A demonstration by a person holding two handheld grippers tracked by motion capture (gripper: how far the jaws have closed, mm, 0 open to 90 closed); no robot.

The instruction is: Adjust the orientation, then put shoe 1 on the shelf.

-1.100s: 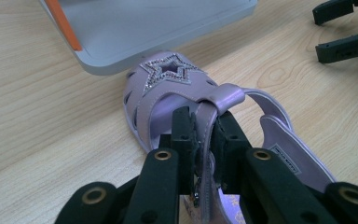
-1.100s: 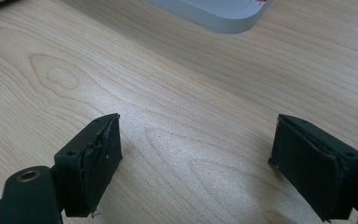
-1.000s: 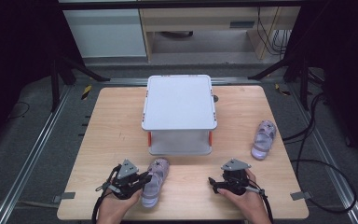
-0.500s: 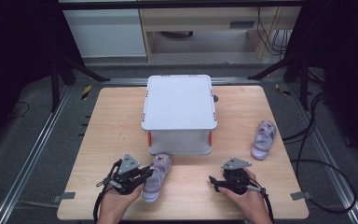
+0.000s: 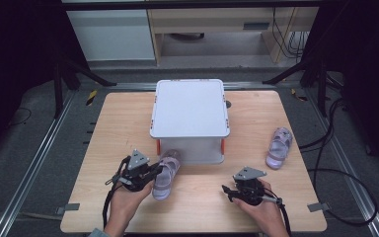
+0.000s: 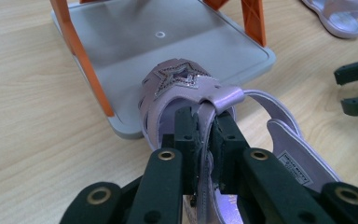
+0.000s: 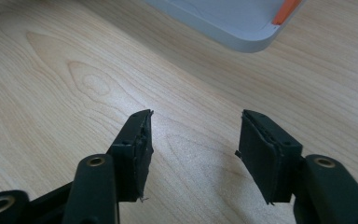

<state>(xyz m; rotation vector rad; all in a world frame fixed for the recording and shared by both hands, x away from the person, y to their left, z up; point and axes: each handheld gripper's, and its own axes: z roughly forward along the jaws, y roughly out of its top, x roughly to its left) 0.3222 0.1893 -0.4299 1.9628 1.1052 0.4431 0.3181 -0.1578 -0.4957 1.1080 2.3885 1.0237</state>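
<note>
While pinching the strap of the lilac sandal (image 6: 177,79) between pads drawn almost fully together, held the left tongs (image 6: 205,126) just off the table (image 5: 123,123), with the shoe's toe at the near lip of the lower tray (image 6: 168,42) and its heel end back over the wood. Seen from the high view as the left tongs (image 5: 150,173) and sandal (image 5: 167,173) right at the front of the white rack (image 5: 190,106). Judged the step as loading the first shoe onto the rack's bottom level. Next called for a push forward and a slight lift to clear the tray's raised rim, then for keeping the toe between the orange posts (image 6: 74,51) before letting go. Had the right tongs (image 7: 193,140) low over bare table, roughly half open, jaws just been closing, nothing between them; also at the front right in the high view (image 5: 225,190). Left the second sandal (image 5: 279,147) lying at the table's right side, well apart, probably next for that hand. Noted soft, glossy, rubbery uppers with cut-out slots and a glittery star patch, a thin bendable strap likely to flex under the grip, smooth hard plastic tray with rounded corners, pale wood-grain tabletop.
</note>
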